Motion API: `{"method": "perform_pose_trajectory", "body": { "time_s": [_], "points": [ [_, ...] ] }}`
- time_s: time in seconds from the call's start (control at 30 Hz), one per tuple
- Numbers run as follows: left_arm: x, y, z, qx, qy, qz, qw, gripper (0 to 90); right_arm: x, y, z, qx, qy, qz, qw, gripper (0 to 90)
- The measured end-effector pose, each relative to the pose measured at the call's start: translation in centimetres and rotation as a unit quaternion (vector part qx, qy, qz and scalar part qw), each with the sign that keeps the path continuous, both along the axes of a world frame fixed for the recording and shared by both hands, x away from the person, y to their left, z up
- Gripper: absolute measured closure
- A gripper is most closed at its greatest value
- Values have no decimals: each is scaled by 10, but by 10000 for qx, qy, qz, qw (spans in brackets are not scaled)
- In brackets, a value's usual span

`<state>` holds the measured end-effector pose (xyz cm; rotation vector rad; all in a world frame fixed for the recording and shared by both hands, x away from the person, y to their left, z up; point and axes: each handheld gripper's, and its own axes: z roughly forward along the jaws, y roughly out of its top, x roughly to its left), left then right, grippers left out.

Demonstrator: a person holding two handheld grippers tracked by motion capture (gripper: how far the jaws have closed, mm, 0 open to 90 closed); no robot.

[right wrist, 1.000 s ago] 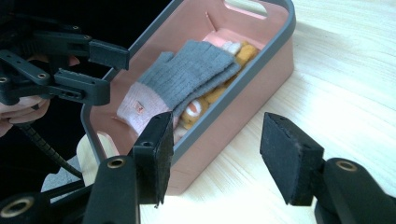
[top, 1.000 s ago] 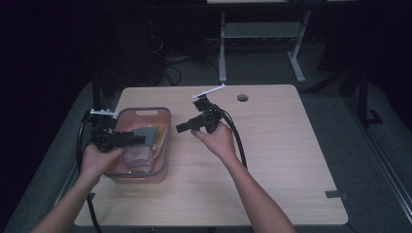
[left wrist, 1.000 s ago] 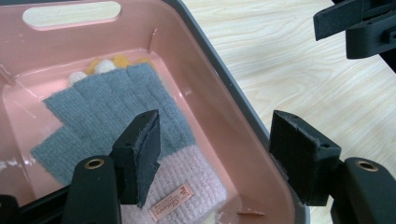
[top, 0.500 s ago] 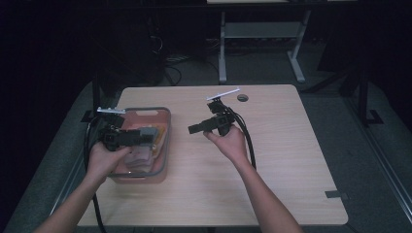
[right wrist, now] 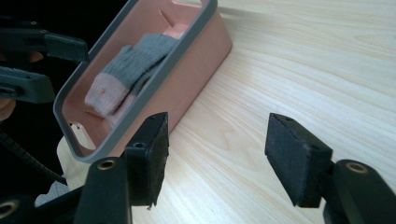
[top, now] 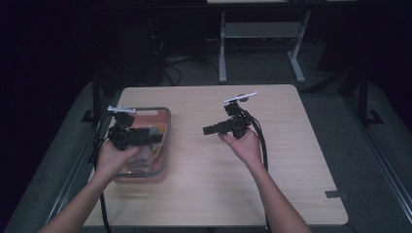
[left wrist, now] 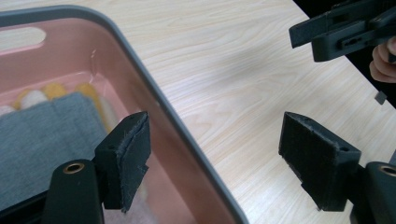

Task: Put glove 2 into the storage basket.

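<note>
1. Left gripper view first: the left gripper (left wrist: 224,158) has its jaws spread wide with nothing between them. They've just been opening. One pad hangs over the inside of the pink bin (left wrist: 154,100), the other over bare wood, so the bin's grey rim runs right through the gap.
2. Right gripper (right wrist: 215,158) jaws are also apart and empty, having just been opening a bit, and point across the wooden surface (right wrist: 303,70) toward the bin.
3. Moving outward, the grey sock (left wrist: 42,135) lies flat inside the bin, just below and beside the left pad. From the right gripper view you can see its pale pink toe end pointing down the bin. Something yellowish peeks out behind it, can't tell what.
4. High view: bin sits at the left side of the surface, left gripper right above it, right gripper out over the middle, well apart.
5. My guess: left jaws stand wide because the sock is meant to lie in there, and the right hand hangs clear so it's out of the way.
</note>
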<state>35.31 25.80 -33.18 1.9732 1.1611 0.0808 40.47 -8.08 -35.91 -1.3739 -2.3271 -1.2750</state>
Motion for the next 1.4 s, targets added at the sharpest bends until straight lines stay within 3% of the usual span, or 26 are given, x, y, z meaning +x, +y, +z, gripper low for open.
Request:
{"method": "perform_pose_trajectory", "body": {
  "time_s": [0.5, 0.93, 1.4],
  "points": [
    [3, -32, -3, -93, 22, -315, 9995, 250, 1, -23, -12, 19, 129, -170, 9998, 400],
    [2, -50, -6, -84, 36, -514, 9986, 250, -3, -42, -22, -11, 230, -300, 9993, 380],
    [1, -71, -10, -235, 118, -727, 9970, 252, -11, -66, -26, 56, 311, -479, 9984, 370]
  ]
}}
